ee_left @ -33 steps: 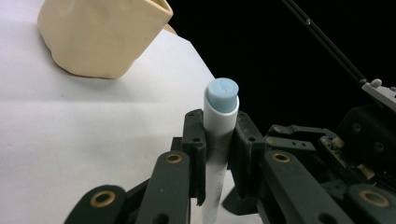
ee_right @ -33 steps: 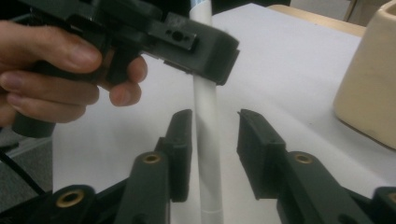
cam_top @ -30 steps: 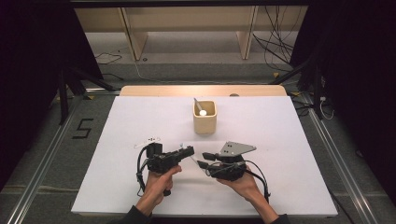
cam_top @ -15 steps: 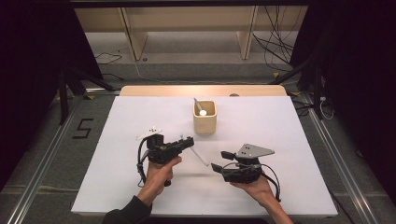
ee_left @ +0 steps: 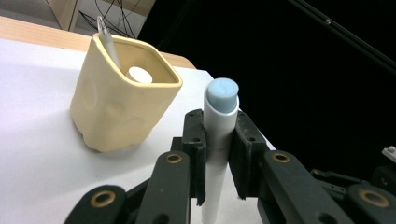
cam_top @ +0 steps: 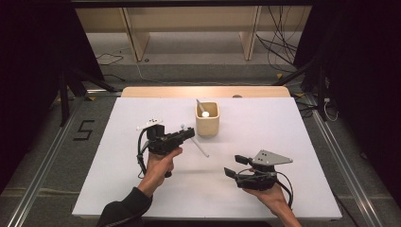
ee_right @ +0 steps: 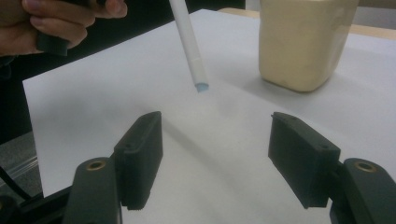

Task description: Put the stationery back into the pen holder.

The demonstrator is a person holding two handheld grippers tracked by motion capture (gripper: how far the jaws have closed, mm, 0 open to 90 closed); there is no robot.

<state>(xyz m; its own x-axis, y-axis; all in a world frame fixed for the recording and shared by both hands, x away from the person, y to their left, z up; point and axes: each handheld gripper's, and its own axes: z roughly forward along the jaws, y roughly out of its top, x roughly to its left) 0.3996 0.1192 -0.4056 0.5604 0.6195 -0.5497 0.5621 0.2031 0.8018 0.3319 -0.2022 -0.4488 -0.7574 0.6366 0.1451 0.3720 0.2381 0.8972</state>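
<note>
A white pen with pale blue ends is clamped between the jaws of my left gripper, which is shut on it and raised over the table left of a cream cup. In the left gripper view the pen stands up between the pads, its blue cap on top, with the cup just beyond. My right gripper sits low at the front right, apart from the pen. Its jaws have just been opening and nothing is between them. In the right gripper view, past my right gripper, the pen slants down.
The cup holds another white pen leaning on its rim. The white tabletop ends in a wooden strip at the back. A floor mark lies left of the table, and cables lie beyond it.
The right gripper let go of the pen, opened and drew away toward the front right. The left gripper kept the pen and lifted it a little to the left.
</note>
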